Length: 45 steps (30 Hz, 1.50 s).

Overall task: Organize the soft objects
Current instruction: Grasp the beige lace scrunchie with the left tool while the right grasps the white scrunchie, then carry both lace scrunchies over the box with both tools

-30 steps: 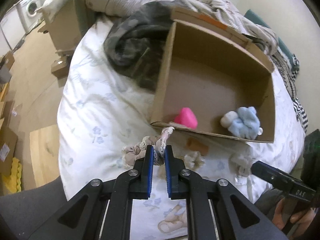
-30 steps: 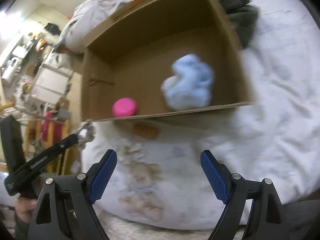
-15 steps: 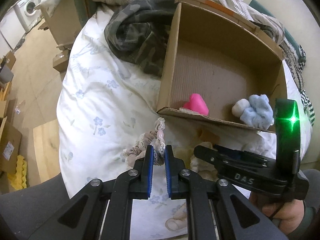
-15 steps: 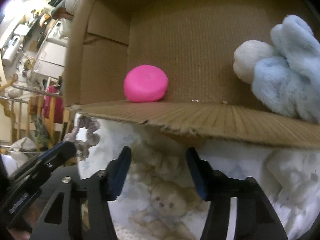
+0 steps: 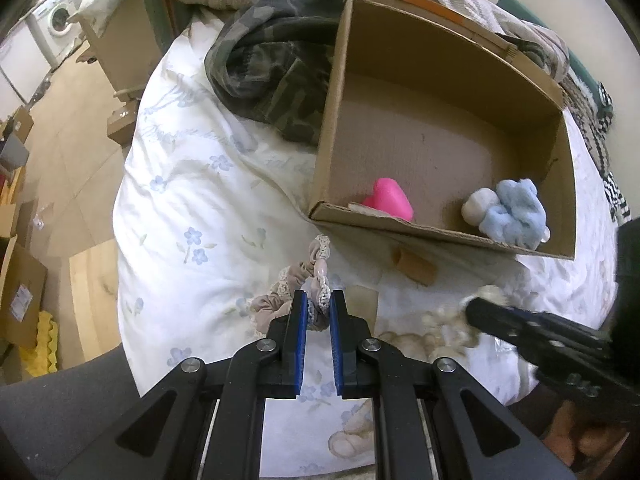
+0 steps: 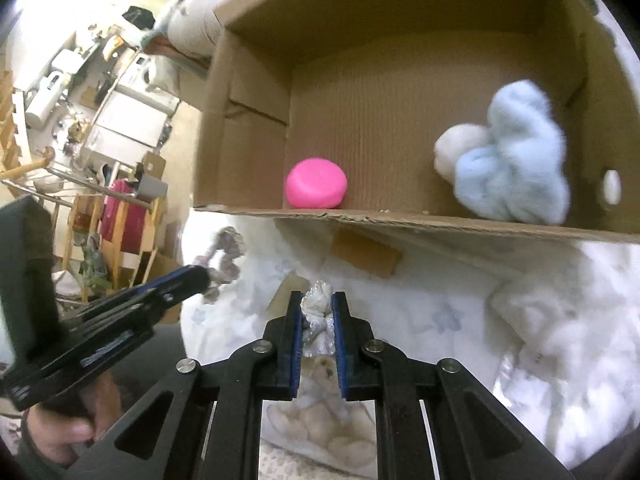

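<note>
My left gripper (image 5: 318, 310) fingers pinch the beige scrunchie (image 5: 304, 284); right gripper (image 6: 317, 312) fingers clamp a silvery-white scrunchie (image 6: 318, 300) before the box (image 6: 248, 160).

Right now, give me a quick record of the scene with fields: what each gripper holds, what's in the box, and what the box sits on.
left gripper: shut on beige scrunchie, outside the box
right gripper: shut on white scrunchie, outside the box
box: open cardboard, on the bed
in box: pink heart near front left corner; blue scrunchie near front right corner
bed: white floral cover
beside box: camouflage cloth against its left wall
</note>
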Tool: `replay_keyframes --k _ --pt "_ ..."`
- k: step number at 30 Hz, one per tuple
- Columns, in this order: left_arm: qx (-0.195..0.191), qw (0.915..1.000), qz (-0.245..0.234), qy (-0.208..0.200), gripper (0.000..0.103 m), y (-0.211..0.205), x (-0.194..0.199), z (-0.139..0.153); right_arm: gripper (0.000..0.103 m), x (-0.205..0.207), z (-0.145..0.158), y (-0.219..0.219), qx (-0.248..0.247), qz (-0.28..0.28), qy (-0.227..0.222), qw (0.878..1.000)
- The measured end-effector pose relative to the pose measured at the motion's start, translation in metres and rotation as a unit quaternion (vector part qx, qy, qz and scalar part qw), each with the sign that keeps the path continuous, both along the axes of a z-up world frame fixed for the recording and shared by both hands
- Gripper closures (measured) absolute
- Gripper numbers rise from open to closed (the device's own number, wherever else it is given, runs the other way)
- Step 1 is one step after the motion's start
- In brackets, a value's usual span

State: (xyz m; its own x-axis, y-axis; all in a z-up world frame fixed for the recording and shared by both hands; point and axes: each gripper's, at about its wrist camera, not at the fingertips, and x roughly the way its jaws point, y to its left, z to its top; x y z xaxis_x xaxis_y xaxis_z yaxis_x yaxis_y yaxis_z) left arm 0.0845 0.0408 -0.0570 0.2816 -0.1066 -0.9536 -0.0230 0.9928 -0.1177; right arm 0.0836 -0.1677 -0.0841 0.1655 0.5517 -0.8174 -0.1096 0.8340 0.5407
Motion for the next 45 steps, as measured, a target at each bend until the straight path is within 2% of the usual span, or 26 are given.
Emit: replay_keyframes --k 7,13,16,18,23,30,34,37,40,45 --pt "0.004 0.9997 0.005 -0.023 0.093 0.003 -0.019 0.014 0.088 -0.014 0.013 -0.024 0.0 -0.018 -0.015 1.0" --pt "0.029 0.9971 0.035 -0.06 0.093 0.009 -0.024 0.031 0.088 -0.018 0.029 -0.042 0.023 -0.045 -0.031 0.998" --pt "0.035 0.9939 0.042 -0.095 0.093 0.009 -0.026 0.049 0.088 -0.021 0.042 -0.054 0.038 -0.053 -0.046 0.997" --pt "0.036 0.9915 0.038 -0.119 0.093 0.005 -0.026 0.062 0.088 -0.02 0.054 -0.061 0.048 -0.06 -0.061 0.995" --pt "0.031 0.9881 0.025 -0.149 0.093 -0.007 -0.022 0.082 0.088 -0.013 0.075 -0.077 0.091 -0.089 -0.078 0.989" --pt "0.01 0.9841 0.011 -0.177 0.093 -0.021 0.003 0.113 0.088 0.004 0.1 -0.098 0.083 -0.105 -0.127 0.983" --pt "0.015 0.9806 -0.009 -0.195 0.093 -0.032 0.021 0.127 0.088 0.018 0.108 -0.106 0.072 -0.104 -0.15 0.98" --pt "0.026 0.98 -0.02 -0.197 0.093 -0.041 0.036 0.127 0.088 0.022 0.103 -0.108 0.065 -0.112 -0.163 0.978" --pt "0.035 0.9791 -0.033 -0.197 0.093 -0.051 0.05 0.121 0.088 0.026 0.092 -0.109 0.054 -0.121 -0.156 0.979" --pt "0.042 0.9753 -0.078 -0.202 0.093 -0.072 0.06 0.087 0.088 0.032 0.08 -0.109 0.042 -0.132 -0.141 0.98"
